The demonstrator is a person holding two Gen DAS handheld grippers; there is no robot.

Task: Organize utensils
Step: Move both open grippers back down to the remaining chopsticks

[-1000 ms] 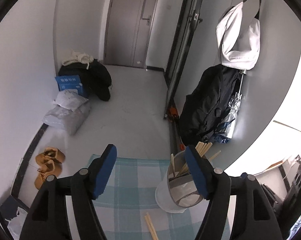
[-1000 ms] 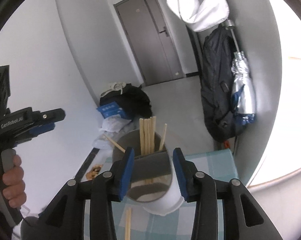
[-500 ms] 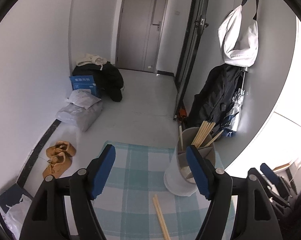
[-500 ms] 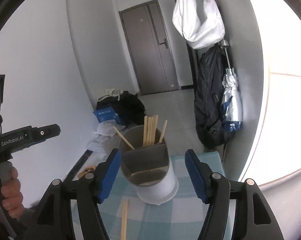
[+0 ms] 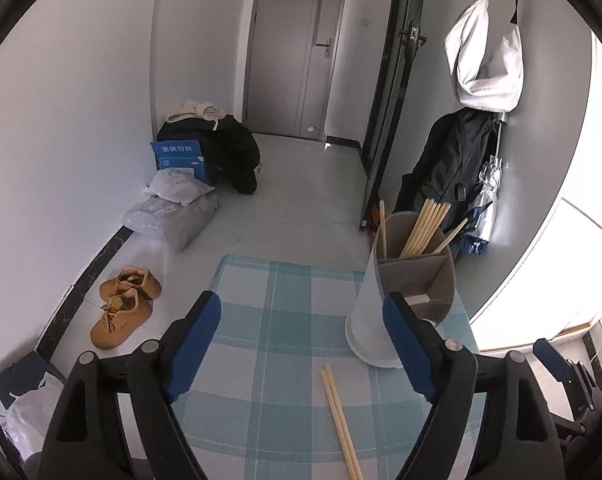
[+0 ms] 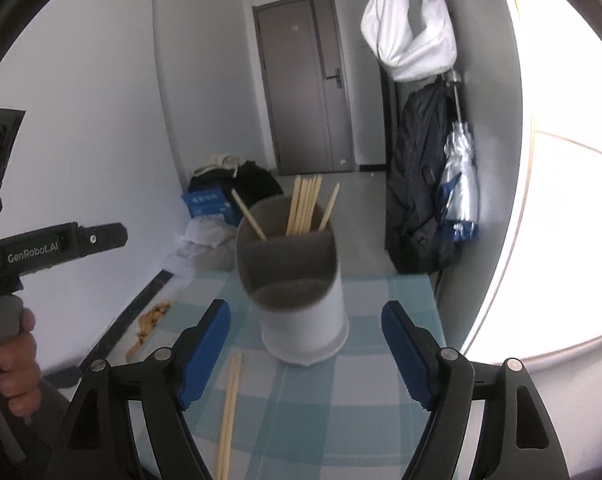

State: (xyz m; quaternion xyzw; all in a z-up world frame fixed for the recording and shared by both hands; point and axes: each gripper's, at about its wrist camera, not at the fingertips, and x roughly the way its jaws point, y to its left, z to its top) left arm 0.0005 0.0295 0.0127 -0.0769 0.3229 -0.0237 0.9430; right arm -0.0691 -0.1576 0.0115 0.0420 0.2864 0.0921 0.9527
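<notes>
Partly cropped: loose chopsticks [image 5: 340,416], bottom edge.

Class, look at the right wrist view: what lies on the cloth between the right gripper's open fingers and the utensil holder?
Only bare checked cloth separates the right gripper, whose jaws are opening, from the holder. The loose chopsticks lie off to the left.

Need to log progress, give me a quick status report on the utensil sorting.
Left gripper and right gripper opening, both empty. Holder upright with chopsticks inside; one pair of chopsticks loose on the cloth. Nothing in the way.
</notes>
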